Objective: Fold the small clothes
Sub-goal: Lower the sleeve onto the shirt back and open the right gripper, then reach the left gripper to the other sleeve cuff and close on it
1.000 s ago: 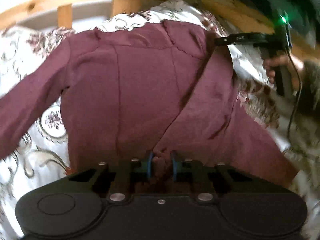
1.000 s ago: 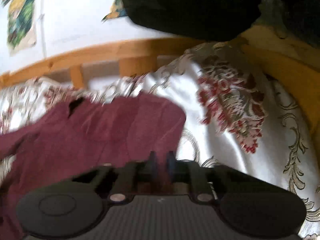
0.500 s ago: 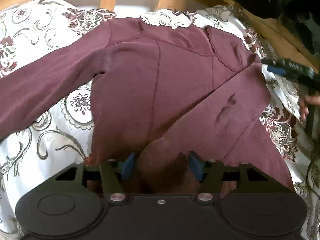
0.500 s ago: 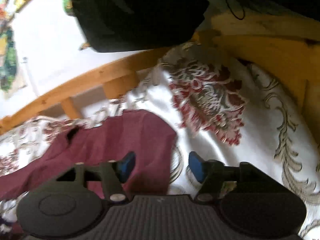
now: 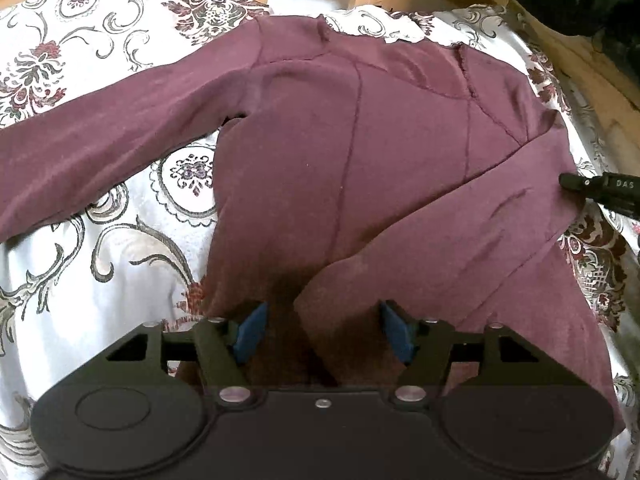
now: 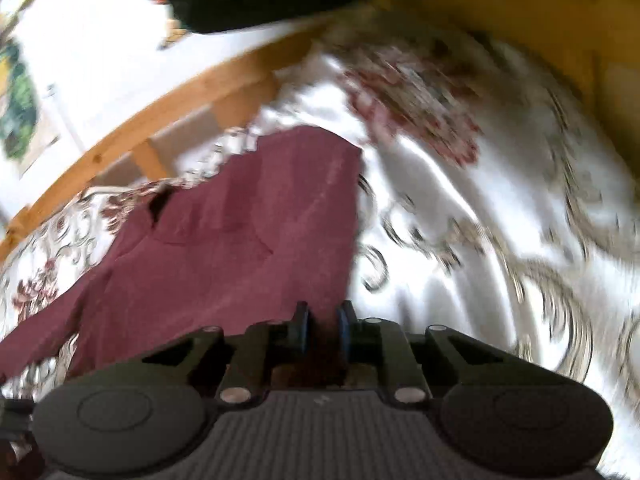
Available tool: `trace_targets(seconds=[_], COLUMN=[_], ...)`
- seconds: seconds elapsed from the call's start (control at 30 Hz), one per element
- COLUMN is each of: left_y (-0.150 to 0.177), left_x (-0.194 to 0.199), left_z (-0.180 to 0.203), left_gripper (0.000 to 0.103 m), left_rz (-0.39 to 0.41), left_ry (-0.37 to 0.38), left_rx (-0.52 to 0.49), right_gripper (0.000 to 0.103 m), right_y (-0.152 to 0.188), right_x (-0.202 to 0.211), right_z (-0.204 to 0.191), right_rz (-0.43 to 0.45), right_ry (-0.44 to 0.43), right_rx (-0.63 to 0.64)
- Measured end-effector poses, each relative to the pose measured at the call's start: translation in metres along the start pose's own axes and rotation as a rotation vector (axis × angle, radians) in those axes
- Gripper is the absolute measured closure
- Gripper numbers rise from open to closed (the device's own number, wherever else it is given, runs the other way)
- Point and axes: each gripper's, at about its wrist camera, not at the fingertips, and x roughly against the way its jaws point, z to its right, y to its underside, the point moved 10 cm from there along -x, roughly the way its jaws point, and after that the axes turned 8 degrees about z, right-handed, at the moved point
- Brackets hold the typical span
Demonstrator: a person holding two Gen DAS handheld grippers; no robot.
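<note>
Maroon long-sleeved knit top [image 5: 320, 152]: flat on white floral satin bedspread [image 5: 80, 280]. Nine-o'clock sleeve unfolded; three-o'clock sleeve folded across. Left gripper [image 5: 322, 330]: spread, at hem. Right gripper [image 6: 322, 326]: pinching the top's three-o'clock edge. Fold barely begun, I judge.

A maroon long-sleeved top [image 5: 340, 152] is spread flat on a floral-patterned sheet. One sleeve [image 5: 100, 160] is stretched out sideways, away from the body. The other sleeve [image 5: 460, 248] is folded diagonally across the body toward the hem. Vertical seams are seen down the body panel. The neckline [image 5: 360, 36] is turned toward the wooden frame.
</note>
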Motion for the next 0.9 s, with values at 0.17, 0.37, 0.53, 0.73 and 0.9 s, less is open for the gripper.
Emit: trace_targets(seconds=[0.17,0.37,0.53,0.73,0.9], left_y=[0.001,0.006,0.02,0.041,0.039], left_x=[0.014,0.064,0.107,0.156,0.189], left_z=[-0.002,-0.019,-0.062,-0.151,-0.201], left_gripper=[0.02,0.001,0.001,0.001,0.001], left_rz=[0.046,0.175,0.232,0.287,0.377], left_ry=[-0.009,-0.049,-0.192,-0.456,-0.551], left_rx=[0.011,0.079,0.138,0.323,0.463], right_gripper=[0.06,0.025,0.0,0.0,0.0], right_y=[0.003,0.018,0.044,0.089,0.124], right_x=[0.012,0.064,0.106,0.136,0.131], right_z=[-0.012,-0.042,-0.078,-0.116,-0.136], right_rz=[0.036,0.109,0.151,0.118,0.068], right_ry=[0.042,0.037,-0.012,-0.046,-0.093], right_rx=[0.047,0.164,0.182,0.129,0.179])
